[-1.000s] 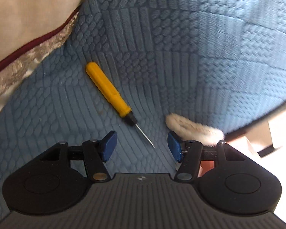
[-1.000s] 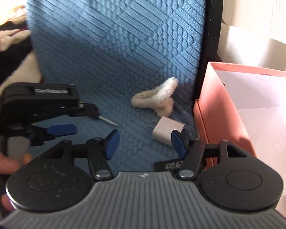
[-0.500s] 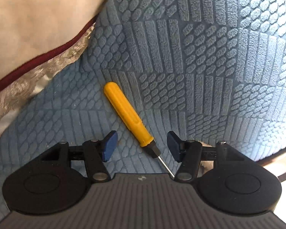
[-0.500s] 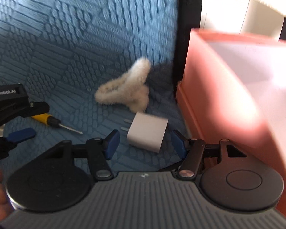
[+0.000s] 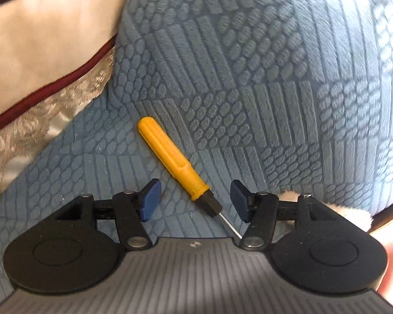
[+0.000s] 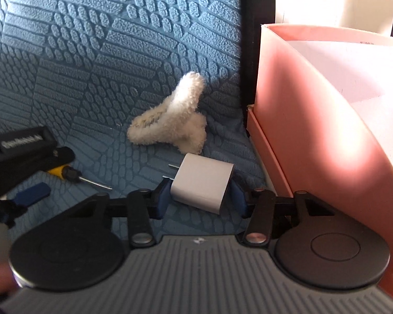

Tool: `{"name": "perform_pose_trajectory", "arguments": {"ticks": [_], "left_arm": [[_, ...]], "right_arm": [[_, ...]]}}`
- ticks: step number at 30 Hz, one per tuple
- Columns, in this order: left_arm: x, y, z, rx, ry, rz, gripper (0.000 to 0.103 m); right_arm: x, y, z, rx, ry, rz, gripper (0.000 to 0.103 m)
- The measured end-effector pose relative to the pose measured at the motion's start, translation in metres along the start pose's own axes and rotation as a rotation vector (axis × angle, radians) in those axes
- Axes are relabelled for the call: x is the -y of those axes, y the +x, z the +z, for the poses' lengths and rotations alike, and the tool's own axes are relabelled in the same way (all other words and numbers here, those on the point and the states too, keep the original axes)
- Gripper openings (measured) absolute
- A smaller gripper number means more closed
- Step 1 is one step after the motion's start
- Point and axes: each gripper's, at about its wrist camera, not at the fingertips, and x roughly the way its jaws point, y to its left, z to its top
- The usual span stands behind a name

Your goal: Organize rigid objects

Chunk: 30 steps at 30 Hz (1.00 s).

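Now the right tongs (image 6: 200, 198) are closing around the white charger (image 6: 203, 185) on the blue cushion beside the pink box (image 6: 314, 136), while the left tongs (image 5: 195, 201) gape over the yellow screwdriver (image 5: 174, 161), needing to squeeze next.

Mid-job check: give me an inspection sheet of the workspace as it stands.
Surface: blue textured cover.
Job's things: yellow screwdriver lying flat; white charger plug; pink box at right.
Clutter: fluffy white cloth piece; cream cushion.
Grippers: left hand-held gripper open around the screwdriver's neck; right hand-held gripper closing, plug between its pads, contact unclear.
Cables: nothing seen.
Surroundings: black frame edge.
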Motion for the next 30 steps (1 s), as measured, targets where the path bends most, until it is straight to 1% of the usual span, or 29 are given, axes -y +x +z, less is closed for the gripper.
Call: {"name": "perform_pose_trajectory", "arguments": {"ticks": [5, 7, 9, 10, 13, 14, 15, 18, 20, 21, 22, 25, 26, 28, 29, 30], "left_arm": [[0.024, 0.002, -0.011, 0.017, 0.077, 0.047, 0.064], [0.031, 0.003, -0.015, 0.034, 0.095, 0.068, 0.062], [0.031, 0.003, -0.018, 0.051, 0.116, 0.081, 0.055], [0.033, 0.002, -0.02, 0.057, 0.128, 0.086, 0.054], [0.026, -0.001, -0.026, 0.068, 0.146, 0.078, 0.044], [0.025, -0.003, -0.028, 0.068, 0.151, 0.069, 0.038], [0.021, -0.006, -0.031, 0.068, 0.15, 0.059, 0.035], [0.011, -0.016, -0.035, 0.054, 0.15, 0.049, 0.03], [0.004, -0.021, -0.036, 0.041, 0.132, 0.033, 0.027], [0.001, -0.024, -0.037, 0.033, 0.121, 0.028, 0.027], [-0.001, -0.026, -0.038, 0.025, 0.11, 0.021, 0.026], [-0.012, -0.032, -0.04, 0.01, 0.085, 0.01, 0.026], [-0.013, -0.027, -0.032, 0.0, 0.066, 0.001, 0.026], [-0.018, -0.031, -0.033, -0.017, 0.036, -0.015, 0.025], [-0.022, -0.032, -0.033, -0.021, 0.024, -0.019, 0.025], [-0.024, -0.033, -0.033, -0.024, 0.016, -0.024, 0.025]], "right_arm": [[0.006, -0.005, 0.0, -0.01, 0.009, 0.011, 0.052], [0.012, -0.008, -0.001, -0.017, 0.017, 0.02, 0.052], [0.012, -0.02, -0.002, -0.018, 0.006, 0.025, 0.051], [0.011, -0.022, -0.003, -0.014, -0.011, 0.027, 0.051], [0.007, -0.034, -0.006, 0.011, -0.052, 0.031, 0.05], [0.008, -0.035, -0.005, 0.018, -0.06, 0.033, 0.05], [0.008, -0.037, -0.005, 0.023, -0.07, 0.037, 0.048], [0.011, -0.044, -0.007, 0.035, -0.09, 0.055, 0.044], [0.015, -0.048, -0.007, 0.035, -0.088, 0.072, 0.041], [0.017, -0.049, -0.007, 0.034, -0.089, 0.077, 0.037], [0.019, -0.051, -0.006, 0.034, -0.09, 0.082, 0.037], [0.022, -0.054, -0.003, 0.024, -0.089, 0.097, 0.037], [0.022, -0.053, -0.001, 0.024, -0.093, 0.1, 0.036], [0.022, -0.048, 0.006, 0.032, -0.088, 0.089, 0.04], [0.022, -0.043, 0.01, 0.031, -0.081, 0.086, 0.046], [0.023, -0.04, 0.012, 0.03, -0.073, 0.089, 0.054]]}}
